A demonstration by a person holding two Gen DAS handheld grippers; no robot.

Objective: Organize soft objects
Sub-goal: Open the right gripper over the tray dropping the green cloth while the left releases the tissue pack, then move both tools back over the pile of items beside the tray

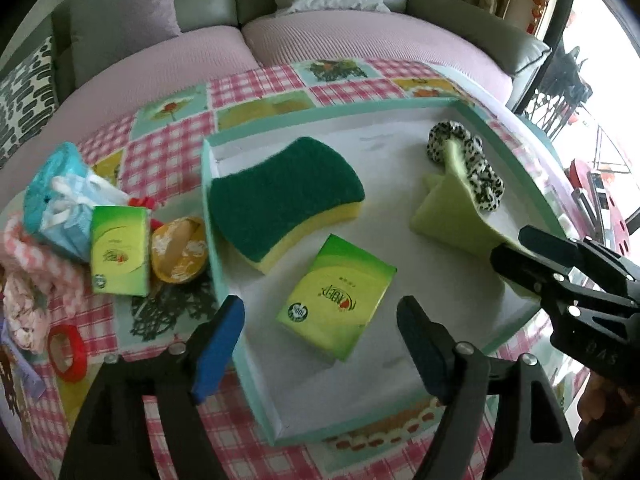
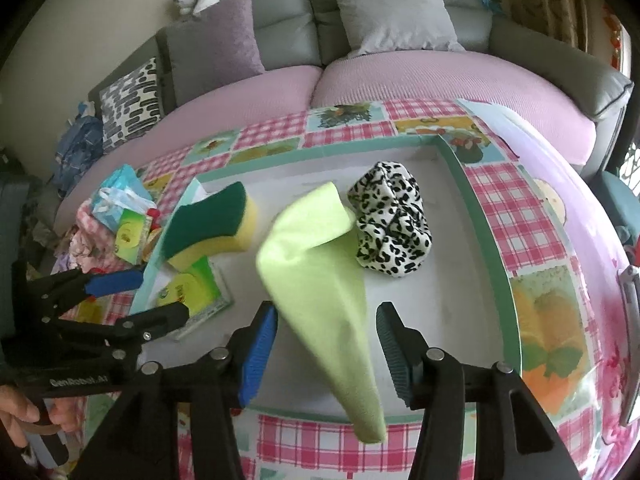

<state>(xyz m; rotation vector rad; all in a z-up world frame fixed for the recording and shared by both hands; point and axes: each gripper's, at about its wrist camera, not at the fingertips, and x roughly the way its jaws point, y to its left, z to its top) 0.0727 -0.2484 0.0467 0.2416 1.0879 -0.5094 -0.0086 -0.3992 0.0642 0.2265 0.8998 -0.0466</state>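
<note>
over the tray (image 2: 486, 224), right claw (image 2: 326, 344) parted around green cloth (image 2: 316, 280), left claw (image 1: 320, 344) agape, empty

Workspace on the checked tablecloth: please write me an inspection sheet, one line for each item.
Surface: table with checked cloth; teal-rimmed tray on it.
Job's things: in the tray lie a sponge, a green tissue pack, a spotted scrunchie and a green cloth, whose near end hangs over the tray's front edge.
Clutter: left of the tray, a second tissue pack, blue wipes pack, red tape roll.
Grippers: left gripper open above the tissue pack; right gripper open, the cloth between its jaws, pads off it.
Cables: nothing seen.
Surroundings: sofa with cushions behind the table.
</note>
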